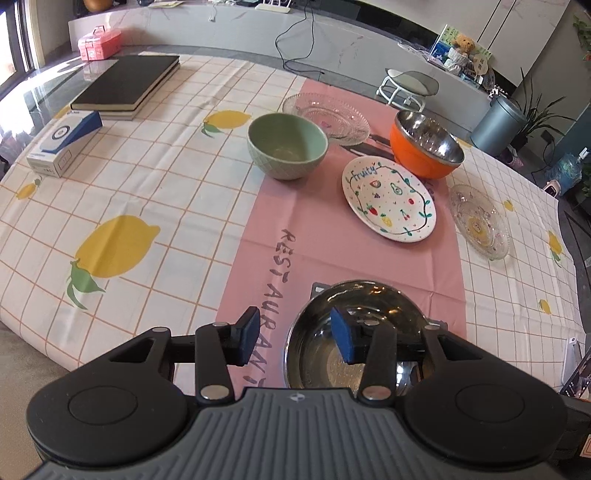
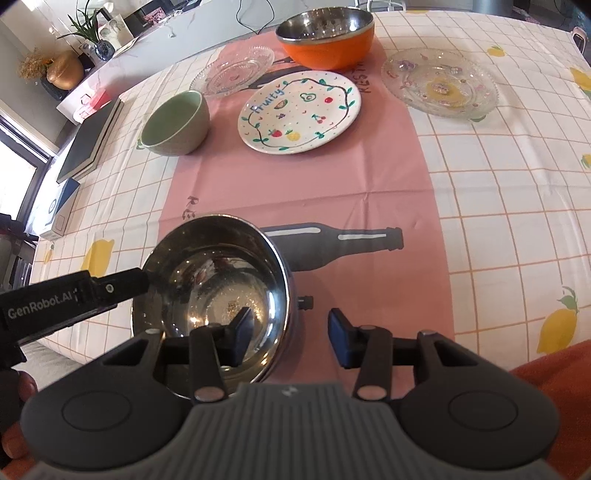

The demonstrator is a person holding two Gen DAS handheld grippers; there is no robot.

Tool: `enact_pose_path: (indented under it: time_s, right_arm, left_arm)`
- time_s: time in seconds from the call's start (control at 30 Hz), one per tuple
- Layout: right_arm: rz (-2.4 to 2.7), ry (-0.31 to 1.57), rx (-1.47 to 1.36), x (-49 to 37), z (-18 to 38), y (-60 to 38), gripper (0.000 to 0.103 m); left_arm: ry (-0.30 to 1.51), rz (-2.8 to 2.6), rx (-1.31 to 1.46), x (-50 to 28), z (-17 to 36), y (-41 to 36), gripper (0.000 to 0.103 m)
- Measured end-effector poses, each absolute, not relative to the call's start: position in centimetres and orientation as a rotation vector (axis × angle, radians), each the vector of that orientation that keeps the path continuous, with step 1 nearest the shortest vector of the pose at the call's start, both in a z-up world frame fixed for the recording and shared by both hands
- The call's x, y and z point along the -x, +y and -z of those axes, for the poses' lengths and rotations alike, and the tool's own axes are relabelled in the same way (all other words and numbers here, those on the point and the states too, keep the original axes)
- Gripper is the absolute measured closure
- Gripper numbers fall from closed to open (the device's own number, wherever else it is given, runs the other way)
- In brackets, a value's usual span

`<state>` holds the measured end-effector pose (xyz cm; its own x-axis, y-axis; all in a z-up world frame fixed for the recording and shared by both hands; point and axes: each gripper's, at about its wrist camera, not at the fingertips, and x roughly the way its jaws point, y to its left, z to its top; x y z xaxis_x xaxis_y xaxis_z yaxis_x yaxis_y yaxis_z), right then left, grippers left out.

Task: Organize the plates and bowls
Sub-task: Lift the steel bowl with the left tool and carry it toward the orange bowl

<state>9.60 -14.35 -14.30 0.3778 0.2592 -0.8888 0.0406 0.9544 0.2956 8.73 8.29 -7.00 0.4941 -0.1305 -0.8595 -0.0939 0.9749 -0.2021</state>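
A small steel bowl [image 1: 332,354] [image 2: 207,273] sits near the table's front edge. My left gripper [image 1: 295,336] is open, with the bowl's left rim between its fingers. My right gripper [image 2: 290,334] is open, with the bowl's right rim between its fingers. Farther back stand a green bowl [image 1: 287,146] [image 2: 175,123], an orange bowl with a steel inside [image 1: 424,146] [image 2: 325,35], a white "Fruity" plate [image 1: 388,199] [image 2: 299,110] and two glass plates [image 1: 327,116] [image 1: 478,221] [image 2: 236,70] [image 2: 439,83].
A lemon-print tablecloth with a pink middle strip [image 1: 332,251] covers the table. Black books [image 1: 125,85] and a blue-white box [image 1: 62,144] lie at the far left. A pink case [image 1: 99,43] sits behind them. A stool [image 1: 408,86] and a grey bin [image 1: 496,125] stand beyond the table.
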Motion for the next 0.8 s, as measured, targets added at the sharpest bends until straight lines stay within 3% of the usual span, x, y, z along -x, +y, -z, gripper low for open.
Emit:
enact_pose_path:
  time_s: [0.4, 0.8]
  right_arm:
    - [-0.138, 1.049, -0.268, -10.0, 9.6, -16.1, 0.053]
    - [-0.130, 0.981, -0.224, -13.4, 7.1, -17.1, 0.048]
  left_arm:
    - [0.958, 0.110, 0.158, -9.9, 1.3, 6.8, 0.052]
    - [0.918, 0.231, 0.166, -13.4, -0.4, 4.7, 0.052]
